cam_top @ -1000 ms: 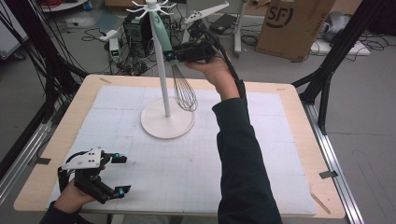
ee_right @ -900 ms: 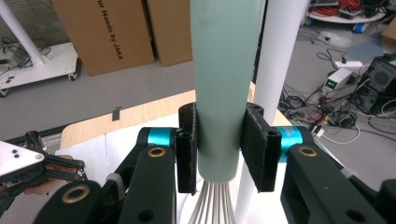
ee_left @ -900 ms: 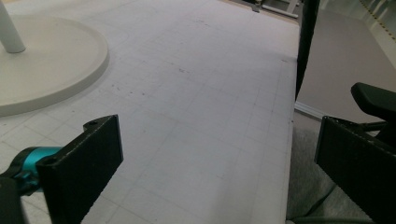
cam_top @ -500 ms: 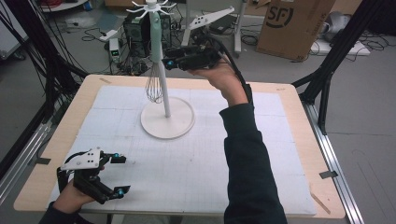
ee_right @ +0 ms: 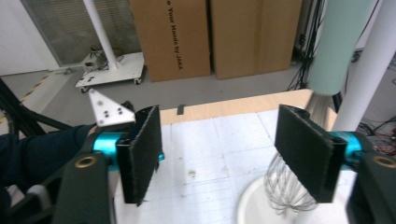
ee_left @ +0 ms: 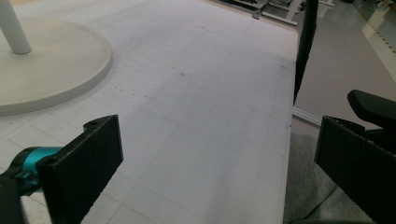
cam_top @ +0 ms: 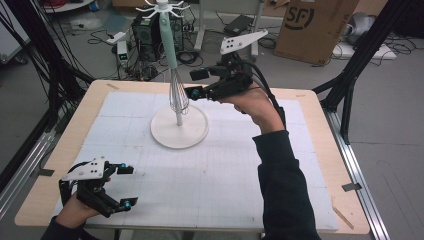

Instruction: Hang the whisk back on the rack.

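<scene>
White gridded mat over a wooden desk [cam_top: 310,100], cardboard boxes behind. Whisk [cam_top: 178,95] hangs upright from the white stand [cam_top: 179,127] near the far edge: mint handle up, wire loops down, long axis vertical. Right gripper [cam_top: 192,84] just beside it, jaws having just opened, nothing between them. Left gripper [cam_top: 127,186] idle at the near left corner, jaws apart, empty.

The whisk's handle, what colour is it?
Pale mint green; the whisk's handle shows best in the high view.

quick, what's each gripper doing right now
left gripper: open, holding nothing, low over the table.
right gripper: open, just released, beside the hanging whisk.
</scene>
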{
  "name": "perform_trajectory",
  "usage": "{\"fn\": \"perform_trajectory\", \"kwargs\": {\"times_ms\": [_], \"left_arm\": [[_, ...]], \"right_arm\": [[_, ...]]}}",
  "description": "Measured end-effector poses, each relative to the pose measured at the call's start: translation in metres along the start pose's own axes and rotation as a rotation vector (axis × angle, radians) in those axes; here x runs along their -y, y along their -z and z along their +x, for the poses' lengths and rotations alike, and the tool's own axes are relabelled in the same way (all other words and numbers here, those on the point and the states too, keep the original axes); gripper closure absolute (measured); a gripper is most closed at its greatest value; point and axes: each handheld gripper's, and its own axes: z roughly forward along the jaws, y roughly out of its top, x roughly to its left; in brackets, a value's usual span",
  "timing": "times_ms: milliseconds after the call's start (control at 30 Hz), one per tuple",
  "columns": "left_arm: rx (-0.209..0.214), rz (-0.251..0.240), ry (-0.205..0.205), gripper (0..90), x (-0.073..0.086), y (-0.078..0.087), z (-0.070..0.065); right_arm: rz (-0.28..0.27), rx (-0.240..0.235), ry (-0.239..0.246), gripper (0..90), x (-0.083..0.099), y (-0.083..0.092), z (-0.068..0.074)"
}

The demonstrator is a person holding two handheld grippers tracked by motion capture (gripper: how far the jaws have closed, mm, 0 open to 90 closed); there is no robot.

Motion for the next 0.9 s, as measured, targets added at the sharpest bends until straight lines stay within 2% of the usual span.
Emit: {"fn": "perform_trajectory", "kwargs": {"times_ms": [100, 233, 267, 400, 500, 633, 800, 900], "left_arm": [[-0.002, 0.000, 0.003, 1.7, -0.001, 0.000, 0.000], [-0.001, -0.003, 0.004, 1.7, -0.001, -0.002, 0.002], [-0.002, -0.004, 0.011, 1.7, -0.001, -0.002, 0.002], [-0.005, -0.005, 0.010, 1.7, -0.001, -0.002, 0.003], [-0.007, -0.009, 0.015, 1.7, -0.001, -0.002, 0.004], [-0.009, -0.005, 0.011, 1.7, -0.001, -0.002, 0.003], [-0.014, -0.012, 0.013, 1.7, -0.001, -0.001, 0.003], [-0.019, -0.020, 0.017, 1.7, -0.001, 0.000, 0.004]], "right_arm": [[-0.010, -0.012, -0.016, 25.8, 0.009, 0.005, 0.005], [-0.007, -0.026, -0.002, 25.7, 0.025, 0.011, 0.013], [-0.003, -0.021, 0.010, 24.1, 0.030, 0.013, 0.015], [-0.001, 0.002, -0.002, 14.4, 0.046, 0.017, 0.026], [0.006, 0.030, -0.006, 10.6, 0.058, 0.021, 0.032], [0.007, 0.056, -0.023, 9.5, 0.071, 0.025, 0.034], [-0.005, 0.111, -0.052, 8.8, 0.089, 0.031, 0.036], [0.007, 0.123, -0.066, 8.8, 0.099, 0.034, 0.038]]}}
